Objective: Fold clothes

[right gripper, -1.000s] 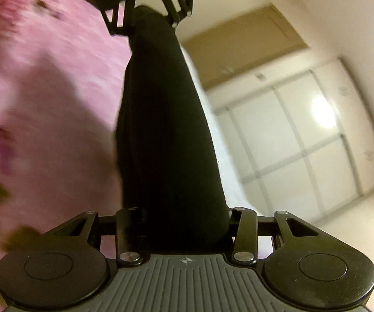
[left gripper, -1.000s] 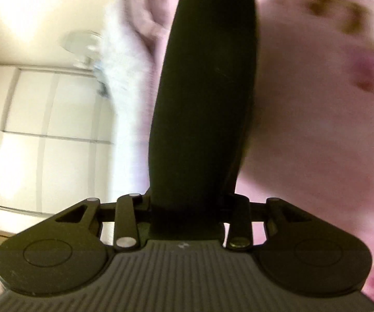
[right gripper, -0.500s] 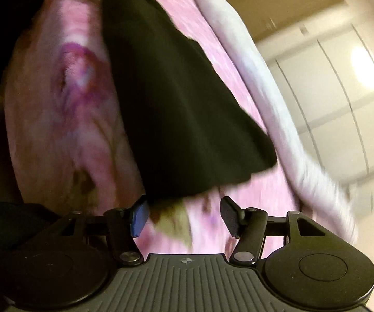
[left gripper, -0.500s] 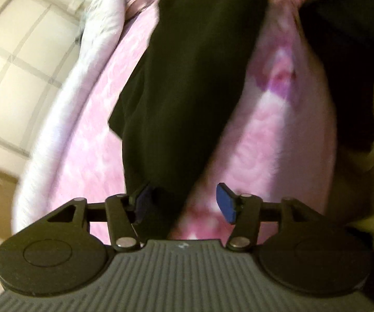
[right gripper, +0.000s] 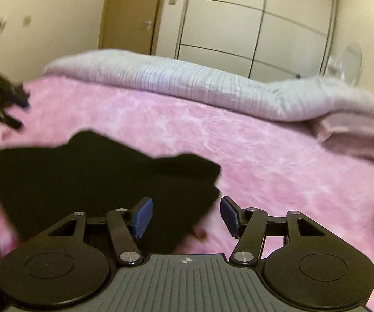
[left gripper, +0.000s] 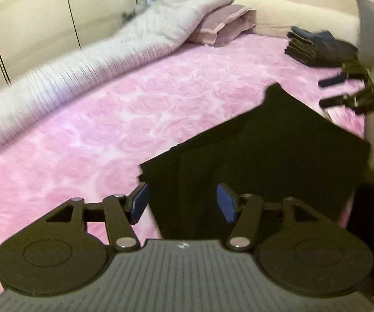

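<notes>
A black garment lies flat on the pink bedspread, folded into a rough rectangle. My left gripper hovers over its near edge. Its jaws are closing a little, the cloth lies under the gap, and the blue pads do not press on it. In the right wrist view the same black garment spreads to the left, and my right gripper stands open above its corner. Each gripper shows at the edge of the other's view: the right gripper and the left gripper.
A stack of folded dark clothes sits near the head of the bed. A lilac pillow and a rolled pale duvet run along the far side. White wardrobe doors and a fan stand beyond the bed.
A second ago both grippers gripped the hanging black garment. Both have since opened and rolled level, and the garment now lies on the bedspread.
</notes>
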